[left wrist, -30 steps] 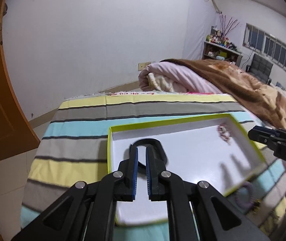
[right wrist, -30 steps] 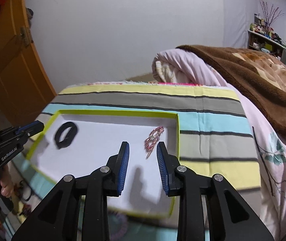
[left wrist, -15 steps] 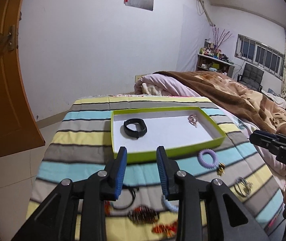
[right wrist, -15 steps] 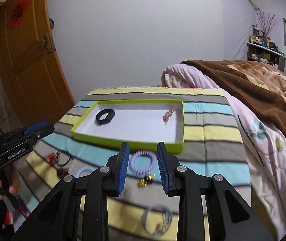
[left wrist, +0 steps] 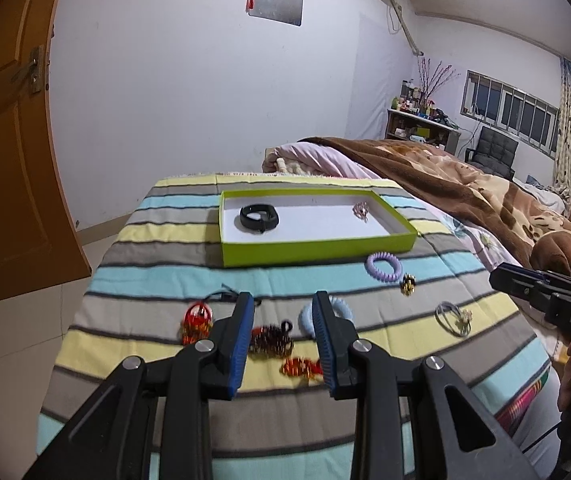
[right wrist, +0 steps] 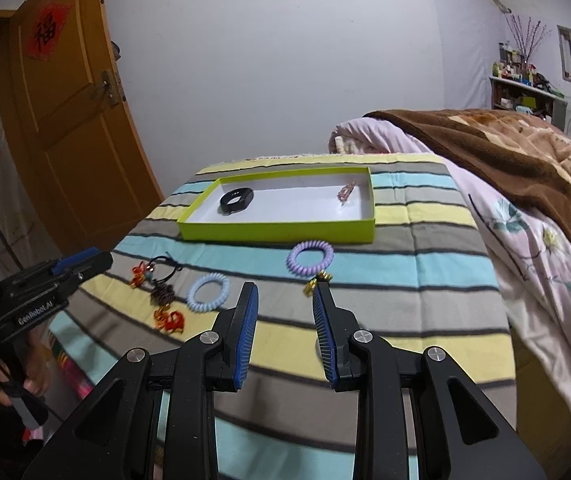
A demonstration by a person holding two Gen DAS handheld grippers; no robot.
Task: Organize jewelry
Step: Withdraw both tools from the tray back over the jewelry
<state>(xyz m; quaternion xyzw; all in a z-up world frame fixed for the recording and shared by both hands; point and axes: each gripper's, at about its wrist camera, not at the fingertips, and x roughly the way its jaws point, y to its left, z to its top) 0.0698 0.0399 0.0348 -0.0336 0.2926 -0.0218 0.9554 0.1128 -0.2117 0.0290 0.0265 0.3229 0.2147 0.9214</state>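
On the striped blanket [left wrist: 157, 276], where the shallow lime-green cardboard tray [left wrist: 317, 246] already holds a black band [left wrist: 259, 218], the loose pale-blue spiral hair tie [right wrist: 208, 293] is best approached squarely by the empty, parted left gripper [left wrist: 283, 334], the right gripper [right wrist: 285, 320] likewise parted and empty.

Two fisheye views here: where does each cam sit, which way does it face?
Left wrist: on the left gripper, facing along its open fingers across the striped blanket to the green tray; right gripper at right edge.
Right wrist: on the right gripper, same heading; left gripper and hand at left.
Shared: tray, black band, purple coil tie.
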